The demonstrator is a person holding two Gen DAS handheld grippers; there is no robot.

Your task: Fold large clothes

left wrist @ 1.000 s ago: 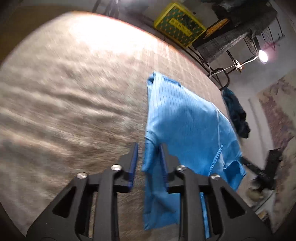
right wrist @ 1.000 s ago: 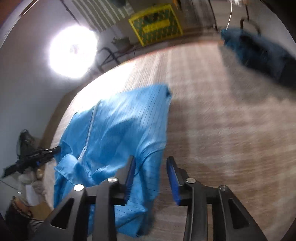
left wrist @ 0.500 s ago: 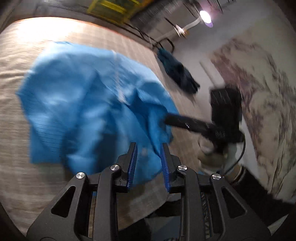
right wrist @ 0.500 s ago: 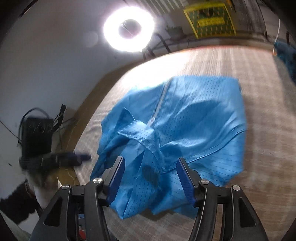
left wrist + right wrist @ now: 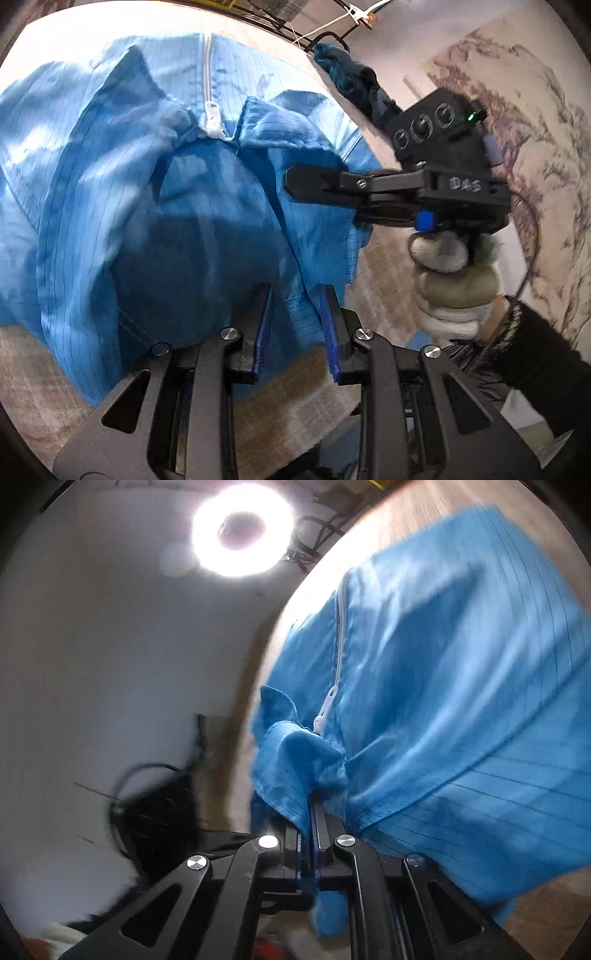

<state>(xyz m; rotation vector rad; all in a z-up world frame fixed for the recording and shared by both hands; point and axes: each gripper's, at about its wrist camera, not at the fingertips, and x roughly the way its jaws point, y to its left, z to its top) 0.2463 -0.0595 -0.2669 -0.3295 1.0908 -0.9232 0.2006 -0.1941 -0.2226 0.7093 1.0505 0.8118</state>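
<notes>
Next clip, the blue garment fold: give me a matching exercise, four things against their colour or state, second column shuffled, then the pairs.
Things:
1. left claw
2. right claw
3. zipper
4. crumpled cloth at the table's far edge

Colour or state:
A. white, running up the middle of the blue garment
B. dark teal
C. fingers apart, with the garment's fabric between them
D. shut on the garment near its collar

Pairs: 1-C, 2-D, 3-A, 4-B
</notes>
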